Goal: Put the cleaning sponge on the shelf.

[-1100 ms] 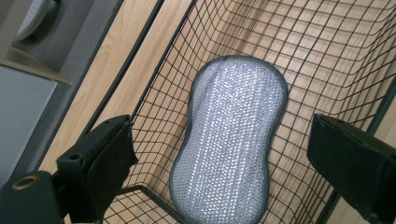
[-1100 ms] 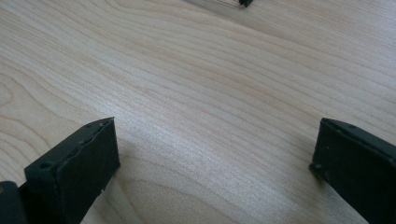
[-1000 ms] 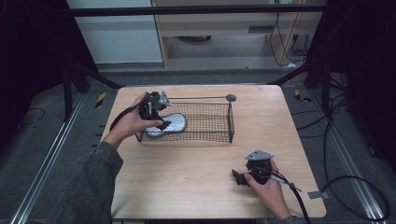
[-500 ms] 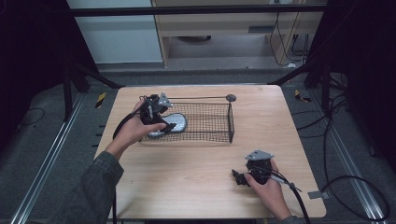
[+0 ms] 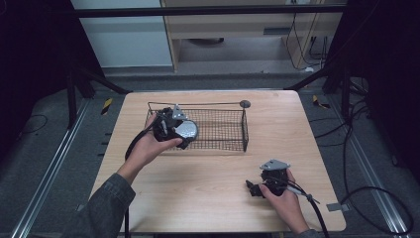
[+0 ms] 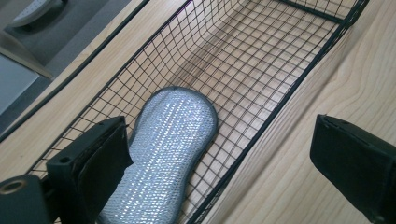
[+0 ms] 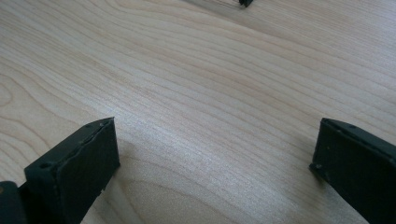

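While both hands rest over it: the pale wooden square table carries everything listed below, its grain running under the jaws in the right gripper view.
Basket: a black wire-mesh rectangular basket stands on the far middle of the table, long side across it, with a thin wire handle ending in a round grey knob at its far right corner.
Pad: a silvery-grey oval scouring pad with a dark edge lies flat on the basket floor at the left end, close to the near wall; in the high view it sits just beside the left gripper.
Left hand: the person's left hand, in a dark grey sleeve, reaches to the basket's left end.
Left gripper: the black left gripper hangs above that end with its jaws spread wide, one over the pad's edge inside the basket, the other outside the near wall over bare wood; nothing is held.
Right hand: the right hand rests near the table's front right corner, well apart from the basket.
Right gripper: the black right gripper sits low over bare wood, jaws wide apart and empty.
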Demonstrator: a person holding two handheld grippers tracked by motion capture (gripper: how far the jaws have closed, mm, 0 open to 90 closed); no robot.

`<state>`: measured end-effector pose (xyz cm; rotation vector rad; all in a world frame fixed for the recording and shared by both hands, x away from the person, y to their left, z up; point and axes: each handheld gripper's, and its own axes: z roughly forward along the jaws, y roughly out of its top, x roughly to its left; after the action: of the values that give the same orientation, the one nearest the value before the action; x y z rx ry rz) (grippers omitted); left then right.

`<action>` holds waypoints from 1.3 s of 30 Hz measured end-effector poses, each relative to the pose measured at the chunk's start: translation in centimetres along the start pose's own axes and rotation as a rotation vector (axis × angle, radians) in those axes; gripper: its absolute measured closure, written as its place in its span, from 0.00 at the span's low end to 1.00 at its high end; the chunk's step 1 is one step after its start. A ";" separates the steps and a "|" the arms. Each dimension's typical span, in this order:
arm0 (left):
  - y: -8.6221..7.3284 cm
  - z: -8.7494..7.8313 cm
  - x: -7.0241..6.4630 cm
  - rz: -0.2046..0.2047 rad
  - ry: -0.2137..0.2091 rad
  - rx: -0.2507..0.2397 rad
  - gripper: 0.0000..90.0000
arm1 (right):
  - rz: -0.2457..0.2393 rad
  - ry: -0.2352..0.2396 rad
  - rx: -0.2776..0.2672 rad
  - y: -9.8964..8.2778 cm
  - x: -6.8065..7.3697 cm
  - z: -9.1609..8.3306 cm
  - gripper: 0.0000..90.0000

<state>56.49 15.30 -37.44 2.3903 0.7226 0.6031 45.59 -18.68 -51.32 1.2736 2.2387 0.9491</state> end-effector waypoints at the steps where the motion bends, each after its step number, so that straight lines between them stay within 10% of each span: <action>1: 0.0 0.0 -0.2 0.001 0.004 -0.001 0.05 | 0.000 0.001 -0.001 0.0 0.0 0.0 0.01; 39: -3.4 -2.4 -3.4 -0.105 0.039 -0.106 0.05 | -0.003 0.000 -0.001 0.0 0.0 0.0 0.01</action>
<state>51.39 16.48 -38.64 2.2335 0.8075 0.6299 45.62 -18.69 -51.32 1.2694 2.2391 0.9495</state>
